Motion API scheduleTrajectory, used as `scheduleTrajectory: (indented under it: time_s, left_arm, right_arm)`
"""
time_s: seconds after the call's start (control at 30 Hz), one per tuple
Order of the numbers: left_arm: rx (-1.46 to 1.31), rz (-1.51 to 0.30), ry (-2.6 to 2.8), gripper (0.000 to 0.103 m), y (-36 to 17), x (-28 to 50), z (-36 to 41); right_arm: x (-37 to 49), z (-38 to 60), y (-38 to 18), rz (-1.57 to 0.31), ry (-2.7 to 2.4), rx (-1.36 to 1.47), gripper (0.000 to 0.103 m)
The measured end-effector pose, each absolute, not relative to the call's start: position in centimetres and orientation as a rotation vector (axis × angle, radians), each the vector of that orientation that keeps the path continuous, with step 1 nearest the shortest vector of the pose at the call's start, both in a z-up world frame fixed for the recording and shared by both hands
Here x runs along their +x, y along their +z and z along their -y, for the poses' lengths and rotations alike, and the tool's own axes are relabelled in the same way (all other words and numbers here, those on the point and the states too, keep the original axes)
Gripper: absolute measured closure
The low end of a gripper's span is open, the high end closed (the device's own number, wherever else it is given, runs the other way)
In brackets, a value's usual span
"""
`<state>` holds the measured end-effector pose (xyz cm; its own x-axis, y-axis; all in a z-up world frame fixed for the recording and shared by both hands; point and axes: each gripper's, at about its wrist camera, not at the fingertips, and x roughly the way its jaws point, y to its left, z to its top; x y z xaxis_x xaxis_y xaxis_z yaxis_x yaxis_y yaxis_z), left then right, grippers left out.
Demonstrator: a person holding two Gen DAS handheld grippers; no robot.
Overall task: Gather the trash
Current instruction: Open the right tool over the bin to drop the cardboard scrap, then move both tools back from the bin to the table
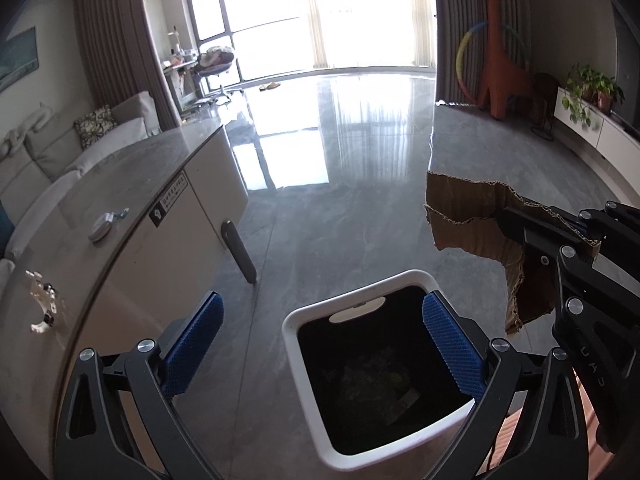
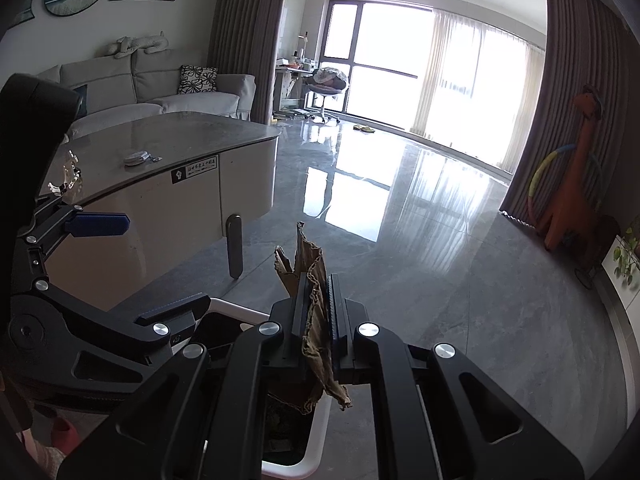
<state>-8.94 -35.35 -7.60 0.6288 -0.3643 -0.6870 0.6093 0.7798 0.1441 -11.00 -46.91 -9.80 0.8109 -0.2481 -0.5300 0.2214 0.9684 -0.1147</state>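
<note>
Left gripper (image 1: 322, 344) spread wide, empty, above the white bin (image 1: 304, 392). Right gripper (image 2: 318, 312) clamped on torn cardboard (image 2: 310, 276) (edges ragged), beside the bin.

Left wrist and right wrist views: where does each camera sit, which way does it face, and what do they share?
Left wrist: on the left gripper, facing down-forward over the white-rimmed open trash bin; its blue-padded jaws stand open and empty, right gripper at right.
Right wrist: on the right gripper, facing forward across the glossy grey floor; jaws shut on the torn brown cardboard piece, left gripper at left.
Shared: bin, cardboard, grey-topped rounded table, orange giraffe toy.
</note>
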Motion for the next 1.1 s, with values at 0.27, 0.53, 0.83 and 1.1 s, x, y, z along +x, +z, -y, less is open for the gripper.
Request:
scheduleTrajectory:
  time_s: [0.27,0.53,0.83,1.1]
  left_arm:
    - [0.363,-0.676,-0.545,0.004,-7.0,-8.1,34.0]
    - [0.35,-0.664,-0.524,0.004,-6.7,-7.5,32.7]
    - [0.33,-0.671,-0.493,0.004,-6.5,-6.3,31.2]
    - [0.319,-0.669,-0.493,0.004,-6.4,-6.1,30.8]
  right_arm:
    - [-10.7,46.8,-10.0,-0.583,-0.228,-0.045,0.094]
    - [-9.4,46.9,-11.0,-0.609,-0.207,-0.031,0.094]
    - [-8.2,46.8,-13.2,-0.664,-0.208,0.013,0.081]
    - [-8.2,46.9,-12.7,-0.634,-0.242,0.006,0.013]
